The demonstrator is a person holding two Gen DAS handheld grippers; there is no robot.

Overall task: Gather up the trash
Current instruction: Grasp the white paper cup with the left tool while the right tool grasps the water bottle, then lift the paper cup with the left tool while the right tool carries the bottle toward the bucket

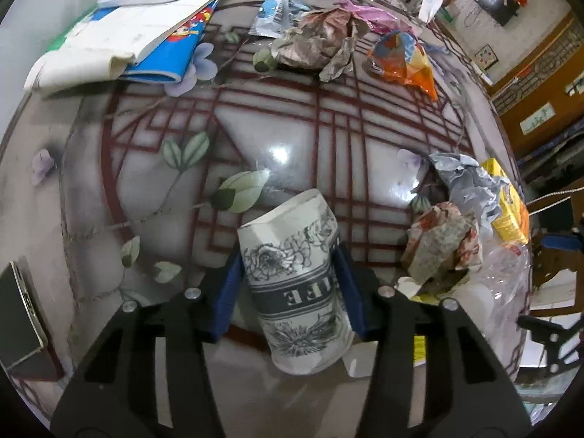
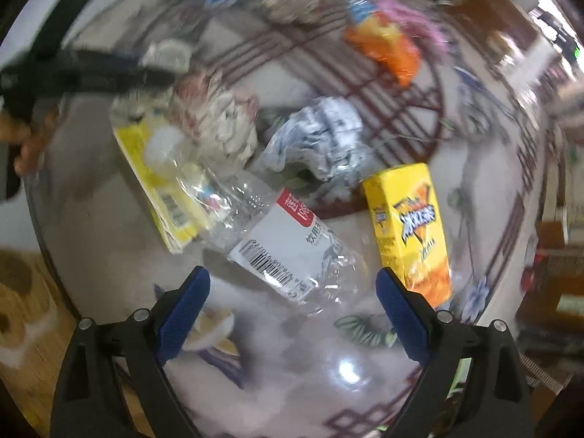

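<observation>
Left wrist view: the left gripper (image 1: pixel 290 277), with black arms and blue pads, is clamped on a white paper cup printed with grey flowers (image 1: pixel 297 279), its sides dented between the pads, held over the round glossy table with a dark red lattice and leaf pattern (image 1: pixel 284 116); to the right lies a heap of crumpled grey and floral paper (image 1: pixel 450 215) beside a yellow wrapper (image 1: pixel 509 208); at the far side lie a second crumpled paper ball (image 1: pixel 315 42), an orange plastic wrapper (image 1: pixel 405 60) and a stack of white and blue booklets (image 1: pixel 124 42).

Right wrist view, blurred: the right gripper (image 2: pixel 292 304) stands with its jaws wide apart and empty, above a crushed clear plastic bottle with a white and red label (image 2: pixel 288 244) lying on the table; just right of the bottle lies a yellow snack carton (image 2: pixel 407 231); left of it lies a flattened yellow box (image 2: pixel 157 186); beyond lies a crumpled grey paper ball (image 2: pixel 321 142).
</observation>
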